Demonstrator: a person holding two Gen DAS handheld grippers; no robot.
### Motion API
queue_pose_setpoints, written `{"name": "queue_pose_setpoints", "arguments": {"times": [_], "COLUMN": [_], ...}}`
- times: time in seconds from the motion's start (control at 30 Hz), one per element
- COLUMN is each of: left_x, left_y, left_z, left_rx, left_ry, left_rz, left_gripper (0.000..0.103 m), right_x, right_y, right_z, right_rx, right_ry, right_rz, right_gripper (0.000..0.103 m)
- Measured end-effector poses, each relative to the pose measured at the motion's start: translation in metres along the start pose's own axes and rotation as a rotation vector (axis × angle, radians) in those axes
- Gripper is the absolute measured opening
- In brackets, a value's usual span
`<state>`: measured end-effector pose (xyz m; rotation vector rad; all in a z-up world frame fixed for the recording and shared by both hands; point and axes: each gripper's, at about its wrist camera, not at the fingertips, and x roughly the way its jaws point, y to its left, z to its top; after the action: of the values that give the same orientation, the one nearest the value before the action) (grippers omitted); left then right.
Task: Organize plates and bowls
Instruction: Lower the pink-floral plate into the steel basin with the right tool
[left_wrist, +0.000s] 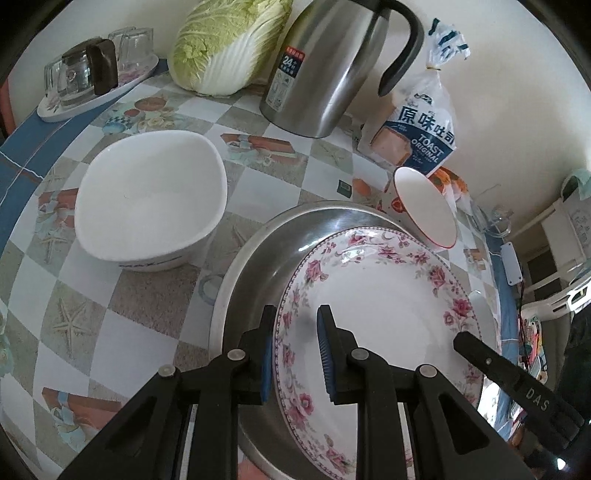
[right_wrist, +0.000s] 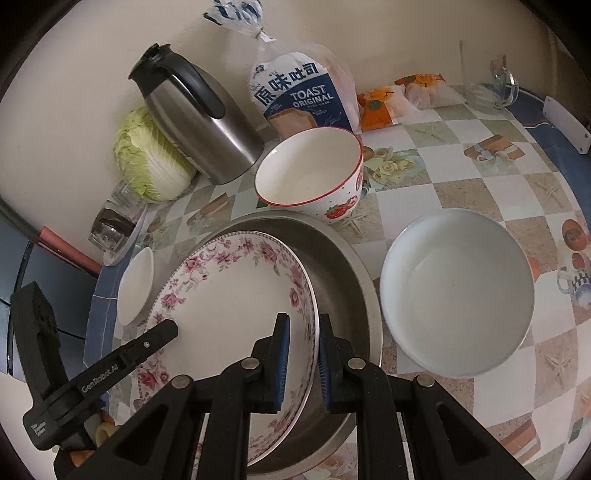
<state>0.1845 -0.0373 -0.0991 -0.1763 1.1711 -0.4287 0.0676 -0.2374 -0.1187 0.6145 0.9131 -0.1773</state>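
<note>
A floral-rimmed plate (left_wrist: 380, 310) (right_wrist: 229, 295) lies tilted inside a steel pan (left_wrist: 258, 258) (right_wrist: 343, 266). My left gripper (left_wrist: 295, 343) straddles the plate's left rim, one finger outside and one inside, with a gap between pads and rim. My right gripper (right_wrist: 301, 354) straddles the plate's right rim the same way. A large white bowl (left_wrist: 147, 192) (right_wrist: 458, 291) sits beside the pan. A strawberry-patterned bowl with a red rim (left_wrist: 424, 206) (right_wrist: 314, 177) stands behind the pan.
A steel thermos jug (left_wrist: 325, 70) (right_wrist: 199, 118), a napa cabbage (left_wrist: 229, 44) (right_wrist: 147, 158), a toast bag (left_wrist: 417, 125) (right_wrist: 303, 96) and a tray of glasses (left_wrist: 92, 81) (right_wrist: 118, 229) line the back of the checked tablecloth.
</note>
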Motion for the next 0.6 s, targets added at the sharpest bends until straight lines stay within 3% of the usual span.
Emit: {"name": "queue_pose_setpoints", "arguments": {"times": [0.6], "left_x": [0.013], "left_y": [-0.004], "left_z": [0.004], "left_rx": [-0.028], "left_ry": [0.016], "left_rz": [0.025], "left_gripper": [0.023], "right_x": [0.013], "right_y": [-0.007], "right_z": [0.0], "right_rx": [0.007], "right_ry": [0.04], "right_rz": [-0.018], "right_gripper": [0.015]}}
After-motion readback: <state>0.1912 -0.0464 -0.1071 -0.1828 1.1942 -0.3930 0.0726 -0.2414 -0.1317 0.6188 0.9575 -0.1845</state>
